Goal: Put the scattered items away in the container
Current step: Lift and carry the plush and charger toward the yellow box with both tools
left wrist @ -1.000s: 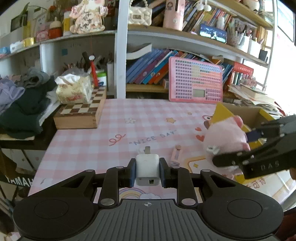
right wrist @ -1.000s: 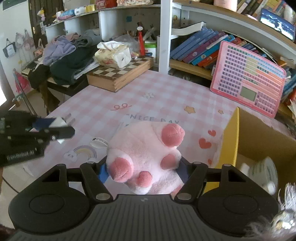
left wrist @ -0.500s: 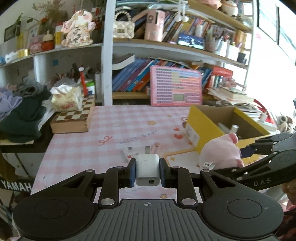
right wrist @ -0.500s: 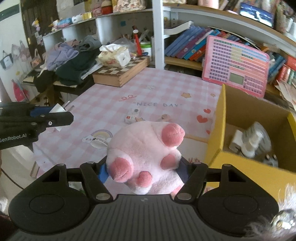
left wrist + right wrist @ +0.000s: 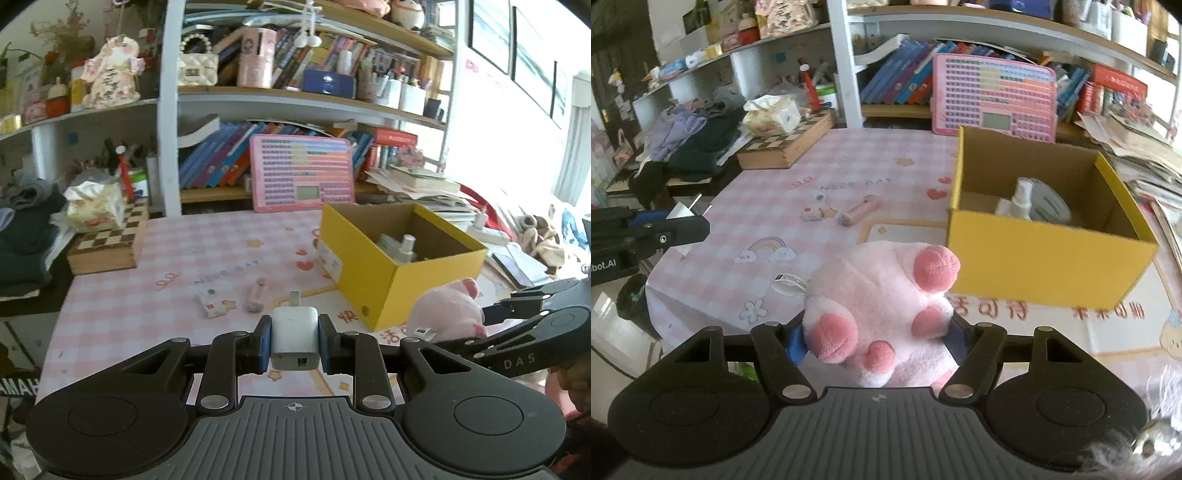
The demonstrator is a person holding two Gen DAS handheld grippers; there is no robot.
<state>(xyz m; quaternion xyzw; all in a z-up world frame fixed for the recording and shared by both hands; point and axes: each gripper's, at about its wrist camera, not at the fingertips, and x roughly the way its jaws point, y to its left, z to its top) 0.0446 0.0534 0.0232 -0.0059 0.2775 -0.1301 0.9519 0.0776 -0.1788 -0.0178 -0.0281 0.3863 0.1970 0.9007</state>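
My left gripper [image 5: 294, 338] is shut on a white charger plug [image 5: 294, 334], held above the near part of the pink checked table. My right gripper [image 5: 877, 338] is shut on a pink plush paw toy [image 5: 882, 314], held in front of the yellow cardboard box [image 5: 1045, 251]. The box [image 5: 373, 280] is open and holds a white spray bottle [image 5: 1019, 201] and other items. A pink tube [image 5: 257, 295] and a small white packet [image 5: 212, 306] lie on the table left of the box. The plush [image 5: 447, 314] and right gripper also show in the left wrist view.
A chessboard box [image 5: 109, 240] with a tissue pack [image 5: 96, 206] stands at the table's back left. A pink keypad toy [image 5: 301, 173] leans on the bookshelf behind the box. Dark clothes [image 5: 698, 140] pile on the left. Papers and books stack at the right.
Both grippers have pulled back and risen from the table, each still holding its item. The whole yellow box and its contents have come into view.
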